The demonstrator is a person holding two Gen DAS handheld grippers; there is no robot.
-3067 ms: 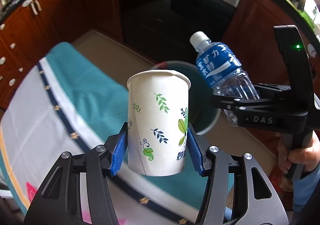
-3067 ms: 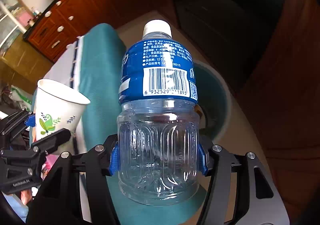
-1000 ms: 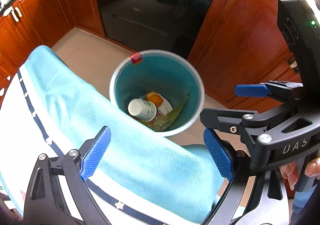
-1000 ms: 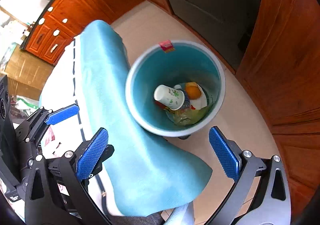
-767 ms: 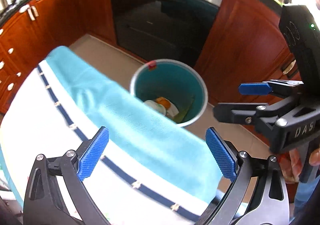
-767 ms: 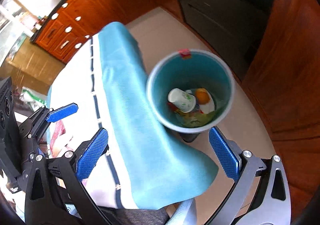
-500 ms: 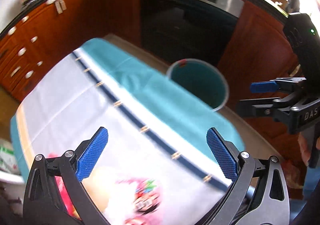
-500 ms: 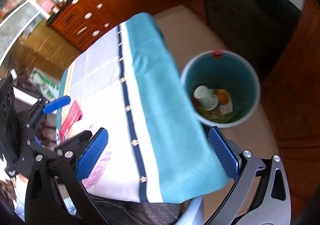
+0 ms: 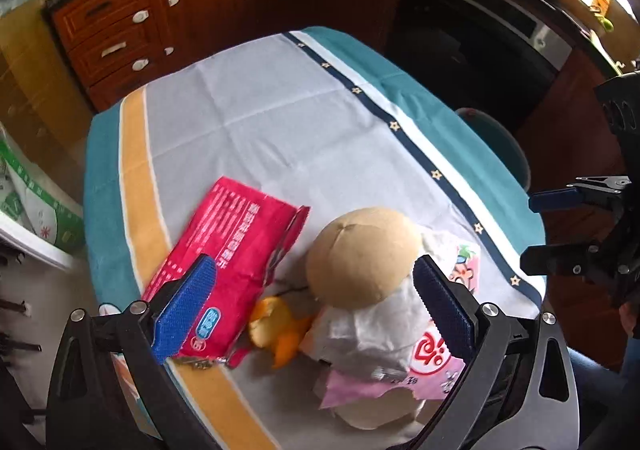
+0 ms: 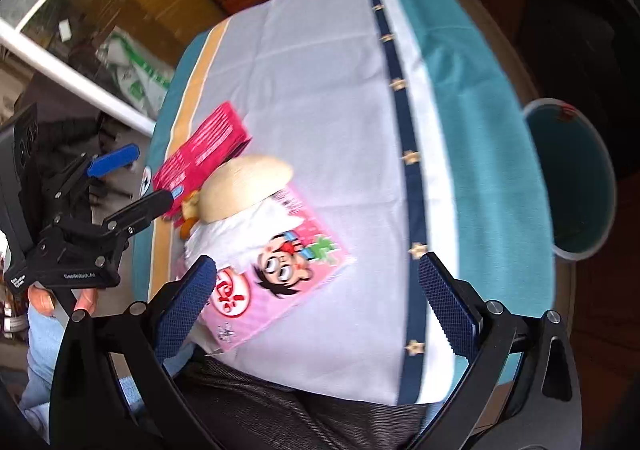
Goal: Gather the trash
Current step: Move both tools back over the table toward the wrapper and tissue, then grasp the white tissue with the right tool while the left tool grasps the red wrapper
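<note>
Trash lies at the near end of the table: a red wrapper (image 9: 236, 246), orange peel (image 9: 276, 328), an upturned tan paper bowl (image 9: 362, 254) on crumpled white tissue (image 9: 372, 330), and a pink cartoon wrapper (image 10: 288, 266). My left gripper (image 9: 314, 304) hangs open over the peel and bowl, holding nothing. My right gripper (image 10: 316, 306) is open and empty above the pink wrapper. The teal trash bin (image 10: 576, 178) stands on the floor past the table's right edge; only its rim (image 9: 496, 142) shows in the left wrist view. Its contents are hidden.
A striped cloth of white, teal and yellow covers the table (image 9: 280, 118). Brown cabinets (image 9: 200, 10) and a dark oven (image 9: 472, 42) stand behind. A green-printed bag (image 9: 28, 190) sits at the left. A hand (image 10: 48, 298) holds the left gripper's handle.
The paper cup and the water bottle went from my grippers into the bin. Both grippers, now open, have swung back from the bin to the trash pile on the table.
</note>
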